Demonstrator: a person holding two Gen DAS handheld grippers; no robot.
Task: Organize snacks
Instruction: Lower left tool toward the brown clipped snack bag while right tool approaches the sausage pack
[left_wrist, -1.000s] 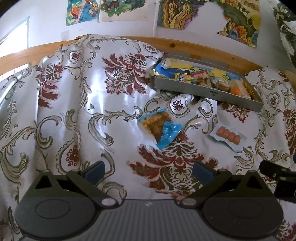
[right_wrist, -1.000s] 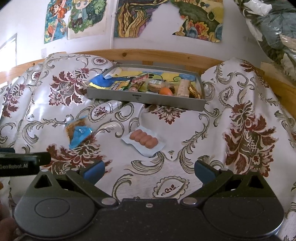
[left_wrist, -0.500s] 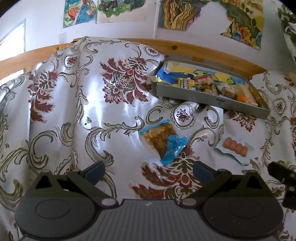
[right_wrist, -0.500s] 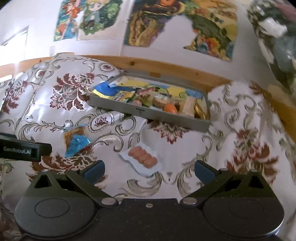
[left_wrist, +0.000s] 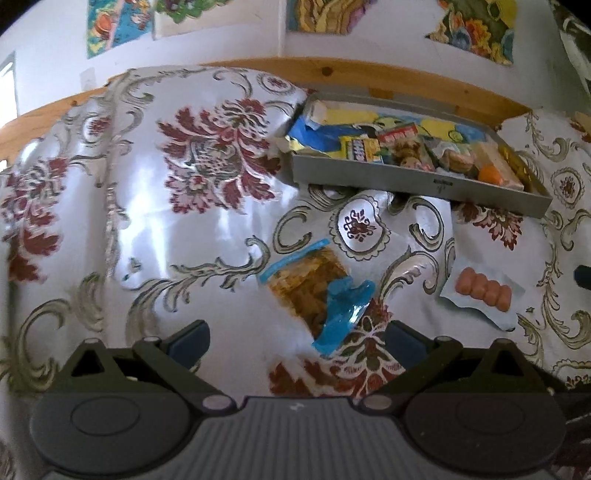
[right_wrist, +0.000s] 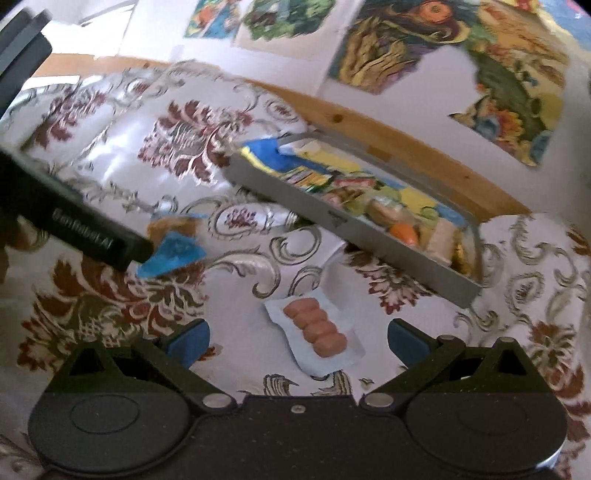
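While spread wide, right gripper (right_wrist: 295, 341) seemingly straddles sausage pack (right_wrist: 316, 328).

Sausage pack (left_wrist: 483, 291) right of chip bag (left_wrist: 314, 284), tray (left_wrist: 417, 184) behind.

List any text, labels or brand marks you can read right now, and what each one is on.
"GenRobot.AI", blurred but just legible: on the black body of the left gripper, seen from the right wrist.
Small dark mark on the front wall of the gray tray: too small to read.
Print on the snack packets in the tray: too blurred to read.
Wall posters: no readable text.
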